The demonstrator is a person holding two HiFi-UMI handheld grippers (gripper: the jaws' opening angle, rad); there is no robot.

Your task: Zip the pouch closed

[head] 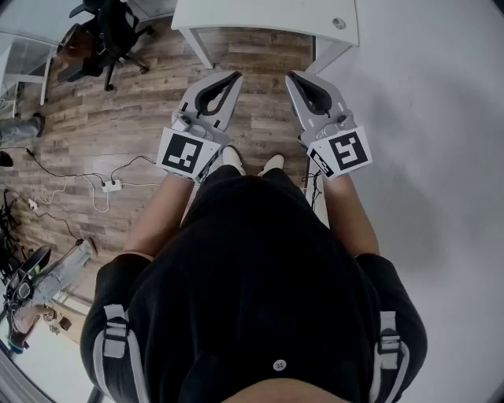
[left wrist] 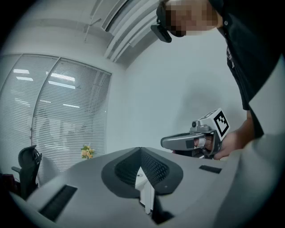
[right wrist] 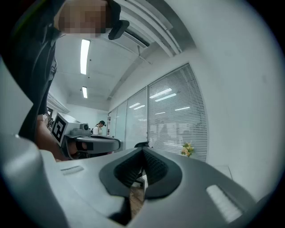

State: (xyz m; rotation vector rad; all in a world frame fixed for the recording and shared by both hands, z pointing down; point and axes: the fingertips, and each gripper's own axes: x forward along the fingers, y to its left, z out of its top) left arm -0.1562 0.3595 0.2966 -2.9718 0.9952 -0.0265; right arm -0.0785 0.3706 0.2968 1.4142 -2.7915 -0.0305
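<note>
Standing over a wooden floor (head: 118, 110), I hold the left gripper (head: 234, 78) and the right gripper (head: 292, 77) level and side by side ahead of me, both tongs pressed together on nothing. The pouch I am meant to zip shows in no view. Only the near edge of a white table (head: 260, 20) lies ahead, with no pouch on the strip that shows, so by my reckoning the work has not begun. To do this opening step well, I would first bring the pouch into sight and part the tongs before reaching. One would pin the fabric near the zip's start and the other take the pull tab squarely, so the slider runs straight. The head view alone gives the floor, my shoes (head: 272, 164) and an office chair (head: 110, 31) off to the left. Both gripper views add flowers (left wrist: 87, 152) beside window blinds (left wrist: 67, 111), unseen from above; only the right gripper view shows ceiling lights (right wrist: 84, 55) and another person (right wrist: 99, 128) far down the room
</note>
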